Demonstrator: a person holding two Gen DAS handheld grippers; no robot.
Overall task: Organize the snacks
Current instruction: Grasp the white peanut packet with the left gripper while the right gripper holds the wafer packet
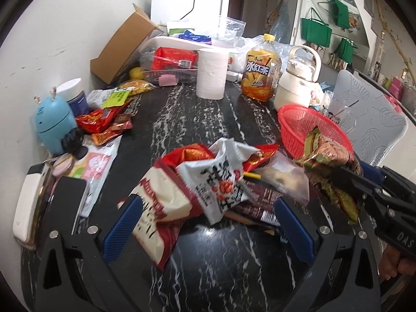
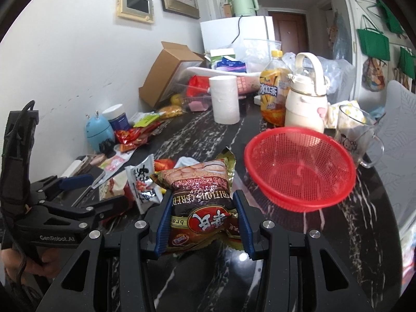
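Note:
My right gripper (image 2: 204, 223) is shut on a brown and gold snack packet (image 2: 200, 202), its blue pads pressing both sides. The packet hangs above the table, just left of an empty red mesh basket (image 2: 301, 197). In the left wrist view the same packet (image 1: 327, 158) is at the near rim of the basket (image 1: 291, 109), held by the right gripper (image 1: 353, 176). My left gripper (image 1: 208, 226) is open wide over a pile of snacks: a white and red packet (image 1: 161, 202), a white packet with black characters (image 1: 221, 179) and dark brown bars (image 1: 262, 202). Nothing is between its pads.
More red snack packets (image 1: 101, 122) lie at the left by a blue figurine (image 1: 53, 122) and a jar. A paper roll (image 1: 210, 72), an iced tea bottle (image 1: 261, 70), a cream flask (image 1: 296, 83) and a cardboard box (image 1: 124, 49) stand behind. A glass mug (image 2: 356, 135) stands beside the basket.

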